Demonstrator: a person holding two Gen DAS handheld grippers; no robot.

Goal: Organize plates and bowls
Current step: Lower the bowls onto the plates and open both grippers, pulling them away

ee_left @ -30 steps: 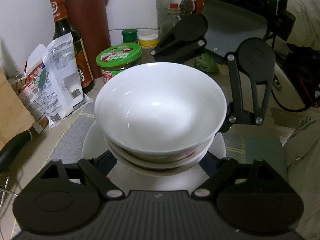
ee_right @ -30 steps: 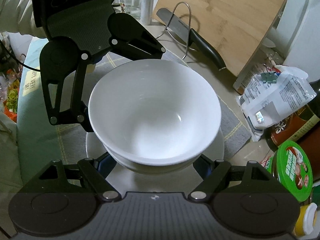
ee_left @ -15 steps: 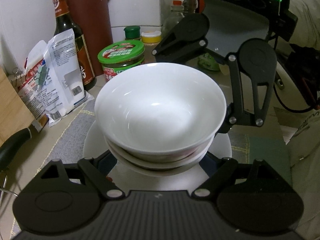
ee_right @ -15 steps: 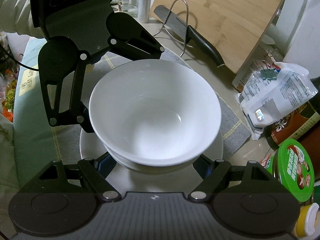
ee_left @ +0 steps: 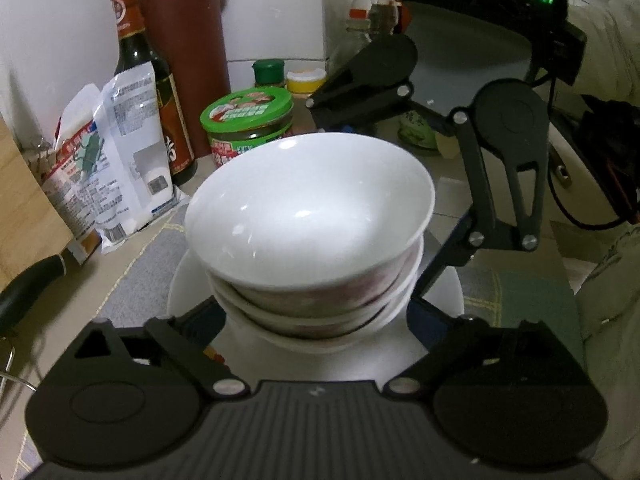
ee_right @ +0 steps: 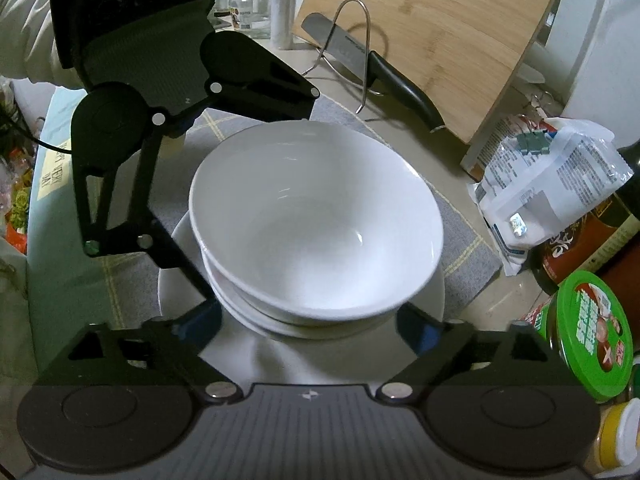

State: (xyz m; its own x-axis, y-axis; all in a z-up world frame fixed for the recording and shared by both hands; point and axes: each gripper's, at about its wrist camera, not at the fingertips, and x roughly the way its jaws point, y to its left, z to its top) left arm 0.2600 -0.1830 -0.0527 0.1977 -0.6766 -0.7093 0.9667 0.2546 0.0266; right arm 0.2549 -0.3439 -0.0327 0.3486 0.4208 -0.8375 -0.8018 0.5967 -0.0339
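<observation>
Your left tongs point(ee_left: 316, 320) and right tongs point(ee_right: 308, 320) are both opening, pads clear of the stacked white bowls point(ee_right: 316, 220) between them, which sit nested on the white plate point(ee_right: 432, 292) on the bench mat, likely just released

Stack of white bowls point(ee_left: 310, 216), upright and nested, on a white plate point(ee_right: 320, 360) atop grey mat.

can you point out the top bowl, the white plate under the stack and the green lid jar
top bowl point(ee_right: 316, 220), right wrist view, on its inner wall
white plate point(ee_right: 320, 364), right wrist view, on the bare near part
green lid jar point(ee_left: 246, 110), left wrist view, on the middle of its lid
</observation>
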